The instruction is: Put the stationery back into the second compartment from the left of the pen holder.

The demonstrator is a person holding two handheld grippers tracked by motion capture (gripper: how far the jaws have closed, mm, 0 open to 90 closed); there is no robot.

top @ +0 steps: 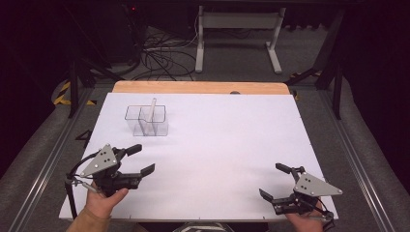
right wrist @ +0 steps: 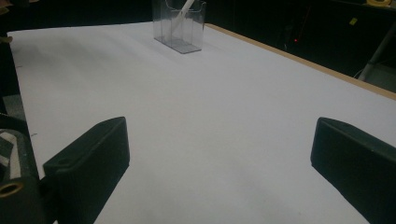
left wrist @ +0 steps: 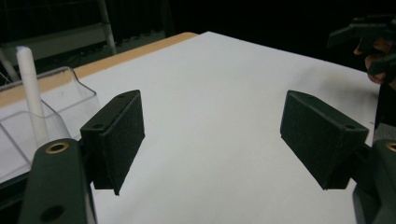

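Two empty, wide-open grippers, left [top: 141, 160] and right [top: 272, 181], wait on the white table [top: 217, 145]; the clear holder [top: 147, 120] with its white stick [top: 153, 109] stands far-left and could tip if nudged

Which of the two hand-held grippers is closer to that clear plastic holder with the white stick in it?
The left. The left hand-held gripper sits just below the clear holder on the table's left side, jaws open. The right hand-held gripper is far off at the near right corner, also open.
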